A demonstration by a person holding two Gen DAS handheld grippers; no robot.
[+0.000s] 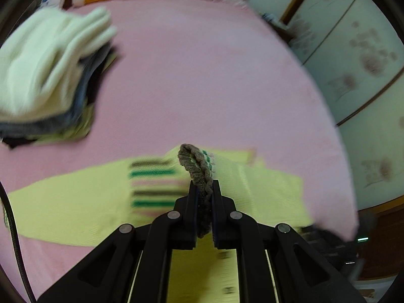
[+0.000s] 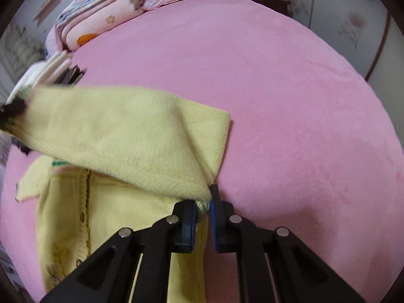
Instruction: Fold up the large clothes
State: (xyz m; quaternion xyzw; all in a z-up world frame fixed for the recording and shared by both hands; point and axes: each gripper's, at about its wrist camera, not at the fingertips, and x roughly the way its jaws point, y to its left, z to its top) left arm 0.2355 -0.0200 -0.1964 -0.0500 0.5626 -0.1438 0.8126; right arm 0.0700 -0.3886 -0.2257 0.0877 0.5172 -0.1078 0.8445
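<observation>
A pale yellow knit cardigan (image 1: 75, 207) with green, brown and pink stripes lies on the pink bed (image 1: 202, 75). My left gripper (image 1: 204, 189) is shut on its grey-brown ribbed trim (image 1: 195, 161), lifted a little above the bed. In the right wrist view the cardigan (image 2: 121, 136) is folded over itself, its buttoned front below. My right gripper (image 2: 203, 202) is shut on a yellow edge of the cardigan just above the pink bed (image 2: 290, 101). The left gripper's dark tip shows at the far left edge (image 2: 11, 116), blurred.
A pile of folded clothes (image 1: 48, 73), white on top of dark ones, lies on the bed at the left; it also shows in the right wrist view (image 2: 48, 72). Pillows and bedding (image 2: 101, 17) lie at the head. Wardrobe doors (image 1: 358, 70) stand to the right.
</observation>
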